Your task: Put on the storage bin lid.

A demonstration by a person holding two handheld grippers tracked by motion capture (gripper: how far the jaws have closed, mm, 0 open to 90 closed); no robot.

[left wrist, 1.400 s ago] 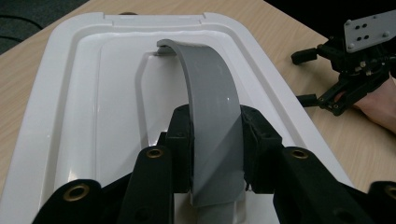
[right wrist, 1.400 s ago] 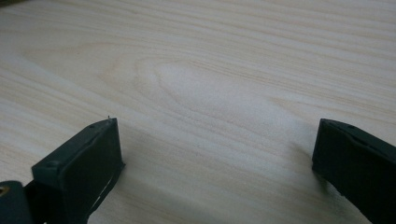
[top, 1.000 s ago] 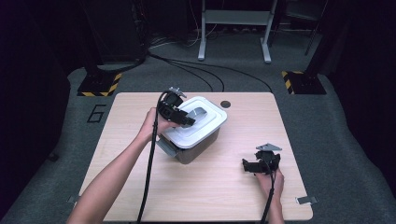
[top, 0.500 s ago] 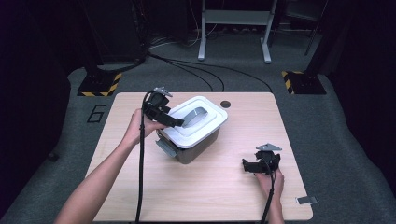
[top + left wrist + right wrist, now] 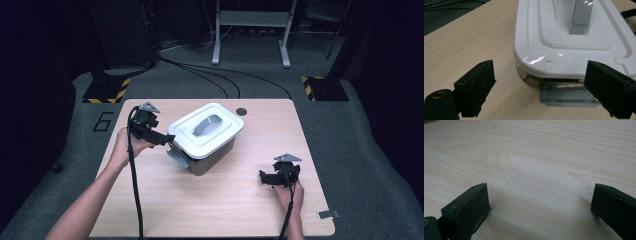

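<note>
So the white-lidded box (image 5: 207, 137) sits mid-tabletop (image 5: 240, 215), its grey latch (image 5: 567, 97) flipped down and lined up between the left gripper (image 5: 162, 138)'s spread, empty jaws. Probably the latch is being worked next, which calls for a careful close-in; the right gripper (image 5: 267, 178) is parked on the wood, jaws apart too.

Light wood table (image 5: 220, 210) on grey carpet, carrying a grey box (image 5: 212, 155) with white lid near its centre, a small dark disc (image 5: 241, 111) by the far edge, a small strip (image 5: 327, 214) at the near-right corner.
</note>
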